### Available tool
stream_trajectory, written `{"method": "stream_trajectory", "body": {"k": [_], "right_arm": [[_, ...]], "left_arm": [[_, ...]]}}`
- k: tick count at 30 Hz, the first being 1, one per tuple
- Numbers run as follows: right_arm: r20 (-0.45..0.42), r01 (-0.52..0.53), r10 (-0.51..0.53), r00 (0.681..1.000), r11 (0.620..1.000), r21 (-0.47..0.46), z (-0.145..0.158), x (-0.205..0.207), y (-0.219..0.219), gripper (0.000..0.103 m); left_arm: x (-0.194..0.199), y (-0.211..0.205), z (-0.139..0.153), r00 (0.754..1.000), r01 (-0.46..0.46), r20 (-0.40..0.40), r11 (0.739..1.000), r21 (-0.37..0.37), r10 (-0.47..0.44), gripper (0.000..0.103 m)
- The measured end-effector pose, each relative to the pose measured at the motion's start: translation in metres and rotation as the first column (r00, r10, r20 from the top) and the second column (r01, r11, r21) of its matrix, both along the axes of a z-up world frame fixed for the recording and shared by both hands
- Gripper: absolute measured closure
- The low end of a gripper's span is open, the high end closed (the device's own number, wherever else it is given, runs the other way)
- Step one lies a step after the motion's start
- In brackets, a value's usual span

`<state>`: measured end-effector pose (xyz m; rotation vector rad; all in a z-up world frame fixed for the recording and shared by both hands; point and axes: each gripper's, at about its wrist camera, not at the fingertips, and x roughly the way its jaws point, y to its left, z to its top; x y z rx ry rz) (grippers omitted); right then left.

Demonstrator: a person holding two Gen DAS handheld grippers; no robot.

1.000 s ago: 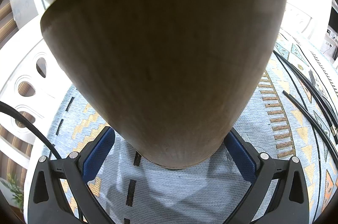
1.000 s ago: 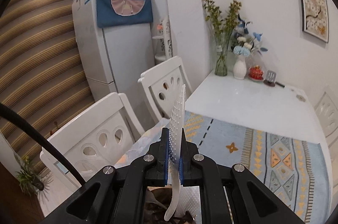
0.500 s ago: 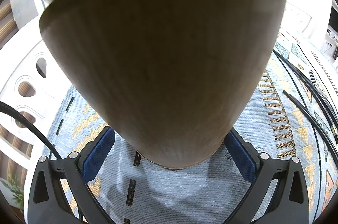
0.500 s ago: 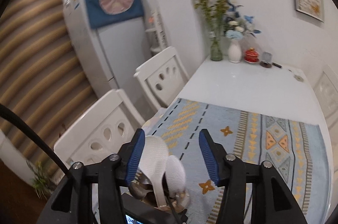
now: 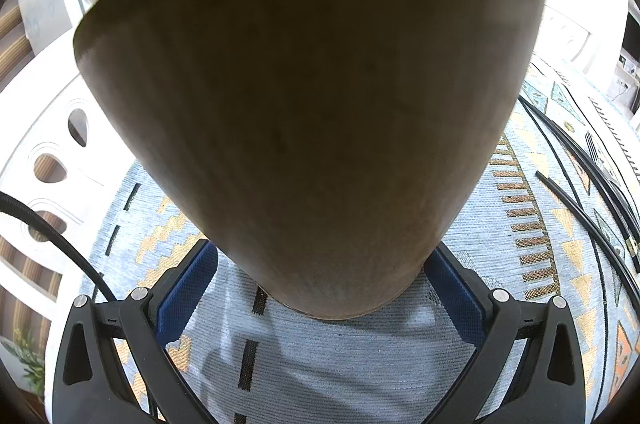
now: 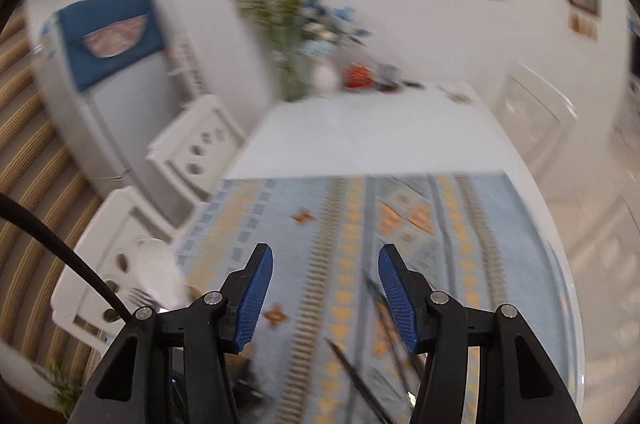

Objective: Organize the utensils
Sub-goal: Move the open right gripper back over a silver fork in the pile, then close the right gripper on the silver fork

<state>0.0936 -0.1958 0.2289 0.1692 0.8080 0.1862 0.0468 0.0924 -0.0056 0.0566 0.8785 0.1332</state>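
A white table [image 6: 372, 131] carries a blue patterned cloth [image 6: 348, 224] on its near half. At its far edge stand a vase with flowers [image 6: 294, 35] and a small red pot [image 6: 357, 75]. White chairs [image 6: 198, 143] stand along its left edge, a fridge [image 6: 116, 95] behind them.

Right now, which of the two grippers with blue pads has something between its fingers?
The left gripper: its blue pads press the narrow base of the brown wooden holder. The right gripper stands open over the patterned blue mat, holding nothing.
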Motion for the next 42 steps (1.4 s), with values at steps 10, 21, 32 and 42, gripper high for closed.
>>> {"method": "stream_trajectory", "body": {"k": [10, 21, 32, 42], "right_arm": [[-0.295, 0.103, -0.11, 0.949, 0.994, -0.038, -0.082, -0.001, -0.055, 0.052], [-0.465, 0.073, -0.126, 0.876, 0.989, -0.131, -0.171, 0.029, -0.075, 0.085], [-0.57, -0.098, -0.02, 0.822, 0.98, -0.175, -0.199, 0.052, -0.065, 0.079], [-0.582, -0.145, -0.015, 0.813, 0.963, -0.228, -0.198, 0.075, -0.053, 0.067]], "left_arm": [[0.0, 0.002, 0.001, 1.0, 0.0, -0.003, 1.0, 0.001, 0.0, 0.0], [0.001, 0.003, 0.001, 1.0, 0.0, -0.003, 1.0, 0.001, 0.0, 0.0], [0.001, 0.002, 0.001, 1.0, 0.0, -0.003, 1.0, 0.002, 0.0, 0.0], [0.001, 0.002, 0.001, 1.0, 0.0, -0.003, 1.0, 0.002, 0.0, 0.0]]}}
